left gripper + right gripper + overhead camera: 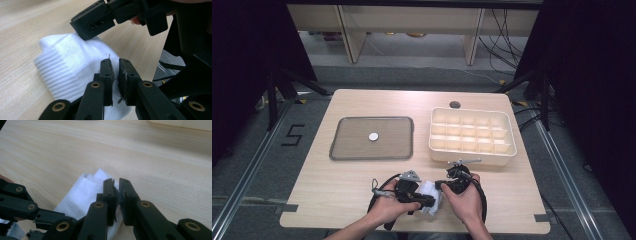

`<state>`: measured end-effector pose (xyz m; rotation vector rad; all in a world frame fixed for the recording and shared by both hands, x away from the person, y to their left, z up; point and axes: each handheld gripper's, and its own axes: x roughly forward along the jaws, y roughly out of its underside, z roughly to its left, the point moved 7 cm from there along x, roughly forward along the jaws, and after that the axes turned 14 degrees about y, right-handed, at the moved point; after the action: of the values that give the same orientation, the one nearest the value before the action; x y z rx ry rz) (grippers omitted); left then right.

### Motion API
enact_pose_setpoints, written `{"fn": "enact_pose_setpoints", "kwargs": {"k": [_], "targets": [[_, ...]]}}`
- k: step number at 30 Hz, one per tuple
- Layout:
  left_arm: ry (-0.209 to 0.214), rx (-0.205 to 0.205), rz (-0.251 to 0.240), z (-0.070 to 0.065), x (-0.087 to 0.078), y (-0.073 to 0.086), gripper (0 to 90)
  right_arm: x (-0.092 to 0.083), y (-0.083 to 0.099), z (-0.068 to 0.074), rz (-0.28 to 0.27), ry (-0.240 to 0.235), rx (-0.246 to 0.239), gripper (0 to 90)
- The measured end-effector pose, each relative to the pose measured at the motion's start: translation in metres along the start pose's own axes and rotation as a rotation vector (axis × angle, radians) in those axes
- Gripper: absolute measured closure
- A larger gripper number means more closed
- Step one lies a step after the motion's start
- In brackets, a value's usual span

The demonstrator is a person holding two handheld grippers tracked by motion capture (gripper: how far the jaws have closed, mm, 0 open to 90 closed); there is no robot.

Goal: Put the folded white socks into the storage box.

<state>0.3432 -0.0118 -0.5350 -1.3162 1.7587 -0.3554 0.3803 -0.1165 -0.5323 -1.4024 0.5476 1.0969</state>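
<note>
The white sock [75, 67] is lying bunched between both grippers: the left gripper [116, 72] and right gripper [116, 192] are each pinching its fabric, jaws nearly pressed together.

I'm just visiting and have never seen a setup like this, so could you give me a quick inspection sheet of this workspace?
Surface: light wooden table with a round hole near its far edge.
Job's things: white sock, partly folded, lying at the near edge between the two hands.
Clutter: grey tray with a small white disc on it; cream divider box, compartments look empty.
Grippers: left gripper shut on the sock; right gripper also shut on the sock.
Cables: a black cable trails from each gripper; more cables lie on the floor beyond the table.
Surroundings: dark curtains at both sides, a pale bench behind, a 5 marked on the floor.
</note>
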Motion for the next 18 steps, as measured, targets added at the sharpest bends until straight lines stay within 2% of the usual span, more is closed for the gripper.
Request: {"fn": "enact_pose_setpoints", "kwargs": {"k": [2,3,5,10,11,13,15,18], "targets": [[-0.005,0.014,0.007,0.0003,0.0009,0.0005,81.2,0.0011,-0.0009,0.0016,-0.021,-0.012,0.009,84.5],[-0.011,0.015,0.01,0.0001,0.0013,0.0009,81.4,0.0011,0.0004,-0.0003,0.006,-0.001,-0.002,84.6],[-0.007,0.022,0.016,0.0001,0.0021,0.0012,81.6,0.0015,0.0008,0.0003,0.007,-0.001,-0.001,84.7],[-0.016,0.032,0.022,-0.0002,0.0056,0.0011,82.3,0.0032,0.0015,-0.001,0.002,0.014,-0.015,84.8],[-0.025,0.033,0.023,-0.0002,0.0056,0.0011,82.5,0.0031,0.0005,0.0007,-0.018,0.004,-0.003,84.8],[-0.037,0.038,0.027,0.0,0.0057,0.0008,82.7,0.0037,0.0003,0.0006,-0.02,0.007,-0.004,84.8],[-0.027,0.036,0.031,-0.0005,0.0068,0.0009,83.1,0.0045,0.0006,0.0011,-0.021,0.008,-0.004,84.8],[-0.03,0.047,0.045,-0.0002,0.0075,0.0016,83.8,0.0048,0.0016,-0.0019,0.0,0.026,-0.034,84.9]]}}
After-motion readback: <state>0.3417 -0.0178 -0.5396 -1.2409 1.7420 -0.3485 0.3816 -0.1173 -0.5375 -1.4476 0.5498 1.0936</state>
